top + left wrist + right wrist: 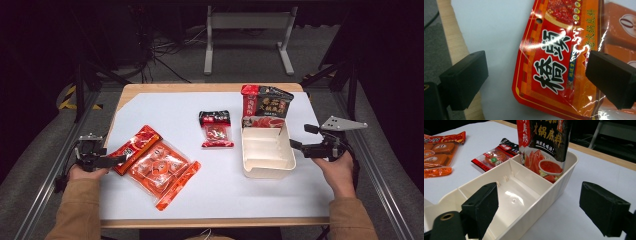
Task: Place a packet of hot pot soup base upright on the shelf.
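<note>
At the lower left of the high view the left gripper (116, 160) rests at the table's edge with its jaws released, straddling the near corner of the red sachet (134, 148) without touching it; in the left gripper view one jaw hangs over bare white surface and wood while the other hovers above the glossy film, so a closing pinch might well skid on the slick wrapper or catch only a crinkle of it; the red sachet also overlaps the larger orange pack (161, 170) just to its right, and lifting one could drag the other along. At the centre of the frame a small black-and-red packet (215, 129) lies flat and apart, at no visible risk. Right of centre the cream bin (266, 151) holds a tall dark pouch (265, 106) standing upright in its far compartment, leaning on the wall; its two nearer compartments are bare; a bump to the bin would likely tip the pouch over. At the right of the frame the right gripper (297, 146) sits just beside the bin's right wall, jaws spread and holding nothing; an inward sweep could shove the light bin rather than steady it.
</note>
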{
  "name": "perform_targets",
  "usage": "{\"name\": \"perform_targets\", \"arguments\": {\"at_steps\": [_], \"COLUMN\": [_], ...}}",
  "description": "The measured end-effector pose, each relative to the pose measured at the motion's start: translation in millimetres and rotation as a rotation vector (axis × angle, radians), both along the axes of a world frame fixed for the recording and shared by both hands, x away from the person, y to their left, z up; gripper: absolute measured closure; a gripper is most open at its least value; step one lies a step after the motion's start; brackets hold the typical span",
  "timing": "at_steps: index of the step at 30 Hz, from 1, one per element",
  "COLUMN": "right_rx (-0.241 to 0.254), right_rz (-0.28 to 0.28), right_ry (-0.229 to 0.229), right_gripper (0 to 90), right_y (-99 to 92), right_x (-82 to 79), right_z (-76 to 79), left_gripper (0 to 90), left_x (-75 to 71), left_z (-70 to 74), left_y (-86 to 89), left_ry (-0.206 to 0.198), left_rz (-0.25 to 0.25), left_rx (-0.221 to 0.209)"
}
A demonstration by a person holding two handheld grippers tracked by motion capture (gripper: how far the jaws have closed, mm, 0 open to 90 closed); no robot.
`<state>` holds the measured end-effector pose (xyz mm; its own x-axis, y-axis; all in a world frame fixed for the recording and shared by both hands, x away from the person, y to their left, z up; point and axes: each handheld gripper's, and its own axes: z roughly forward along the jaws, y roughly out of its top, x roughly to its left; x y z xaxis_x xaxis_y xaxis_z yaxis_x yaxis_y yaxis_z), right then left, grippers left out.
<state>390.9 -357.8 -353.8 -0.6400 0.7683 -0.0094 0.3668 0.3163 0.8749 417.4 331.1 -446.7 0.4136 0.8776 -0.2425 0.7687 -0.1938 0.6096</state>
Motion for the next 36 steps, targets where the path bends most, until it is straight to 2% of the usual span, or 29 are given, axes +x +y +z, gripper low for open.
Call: {"name": "perform_targets", "arguments": {"at_steps": [7, 8, 9, 13, 16, 17, 19, 20, 22, 28, 30, 33, 36], "right_rx": [-0.003, -0.002, -0.007, -0.009, -0.005, -0.005, -0.002, -0.003, -0.006, -0.007, -0.008, -0.013, -0.009], "right_rz": [0.015, 0.019, 0.023, 0.023, 0.024, 0.023, 0.026, 0.028, 0.029, 0.036, 0.036, 0.034, 0.044], "right_ry": [0.01, 0.011, 0.012, 0.01, 0.011, 0.01, 0.011, 0.01, 0.009, 0.007, 0.007, 0.009, 0.014], "right_gripper": [15.2, 15.1, 15.1, 15.2, 15.1, 15.1, 15.1, 15.1, 15.1, 15.1, 15.2, 15.2, 18.4], "right_y": [1.8, 2.3, 3.2, 3.4, 2.8, 2.7, 3.1, 3.5, 4.1, 4.9, 5.1, 4.9, 5.1], "right_x": [1.0, 1.3, 1.2, 0.8, 1.0, 1.2, 1.4, 1.4, 1.6, 1.8, 1.7, 2.0, 1.7], "right_z": [-1.3, -1.7, -1.8, -1.6, -1.8, -1.9, -2.2, -2.3, -2.4, -2.5, -2.5, -2.8, -2.8], "left_gripper": [9.2, 12.3, 18.2, 23.2, 29.1, 31.6, 39.4, 43.0, 48.0, 58.0, 64.1, 69.1, 78.2], "left_x": [0.3, 0.3, -0.2, -0.9, -2.2, -3.2, -4.7, -5.8, -6.7, -6.2, -5.6, -3.3, -2.9], "left_z": [0.9, 0.9, 1.6, 4.4, 6.7, 7.5, 10.0, 10.9, 12.3, 10.2, 8.7, 5.6, 5.9], "left_y": [-3.7, -3.7, -5.2, -7.8, -6.2, -5.5, -1.4, -0.8, 0.0, -5.7, -6.9, -10.6, -10.7], "left_ry": [0.018, 0.018, 0.02, 0.031, 0.019, 0.019, -0.006, -0.007, -0.011, 0.004, 0.017, 0.038, 0.038], "left_rz": [-0.037, -0.037, -0.064, -0.1, -0.106, -0.102, -0.113, -0.112, -0.125, -0.147, -0.155, -0.149, -0.139], "left_rx": [-0.021, -0.021, -0.031, -0.047, -0.059, -0.078, -0.095, -0.119, -0.138, -0.124, -0.142, -0.108, -0.095]}}
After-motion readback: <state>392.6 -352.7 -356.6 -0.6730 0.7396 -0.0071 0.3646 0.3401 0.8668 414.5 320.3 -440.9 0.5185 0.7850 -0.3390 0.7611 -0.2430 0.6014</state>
